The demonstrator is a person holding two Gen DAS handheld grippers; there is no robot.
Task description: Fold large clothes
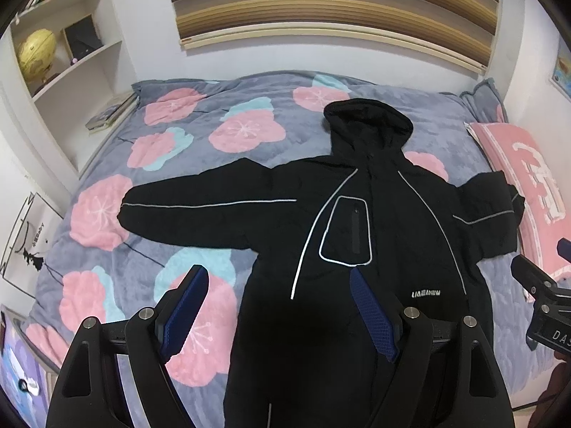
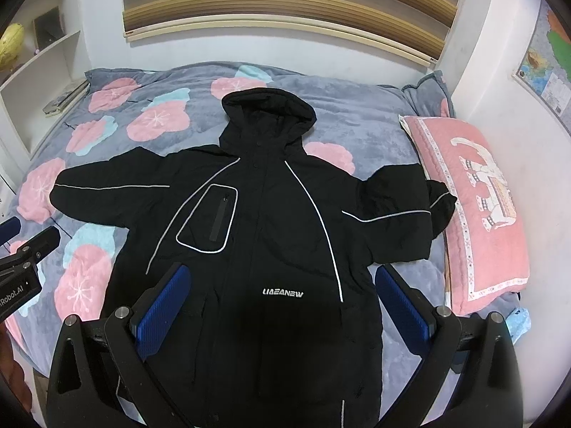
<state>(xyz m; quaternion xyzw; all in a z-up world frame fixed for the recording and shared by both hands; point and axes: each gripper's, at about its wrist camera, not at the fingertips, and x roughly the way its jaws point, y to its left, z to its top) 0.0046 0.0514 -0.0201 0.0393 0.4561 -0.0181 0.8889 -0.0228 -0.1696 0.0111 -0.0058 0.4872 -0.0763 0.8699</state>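
Black hooded jacket (image 1: 374, 221) lies spread face up on the bed (image 1: 200, 132), on a grey blanket printed with pink and pale blue flowers. Its hood (image 2: 267, 114) points to the far side, toward the wall under the striped window blind (image 2: 292, 3). The left sleeve as seen in the scene (image 1: 200, 210) stretches straight out to the left, flat on the blanket. The right sleeve (image 2: 399, 207) is bent, and its cuff end touches or overlaps the edge of the pink pillow (image 2: 478, 207) at the right side of the bed. Thin pale piping runs along both sleeves and down the chest, and it outlines a zipped chest pocket (image 2: 210, 217). White lettering (image 2: 282, 293) sits on the chest, near the front opening.

The left tongs (image 1: 276, 278) hover above the jacket's near left part with their blue pads wide apart and nothing between them; one pad is over the blanket and the other over the jacket body. The right tongs (image 2: 280, 278) also stand wide, holding nothing, above the jacket's near middle, with the lettering showing between the pads.

A white shelf unit (image 1: 82, 57) stands at the far left with a yellow globe (image 1: 35, 53) on it and books above. A map (image 2: 546, 71) hangs on the right wall.
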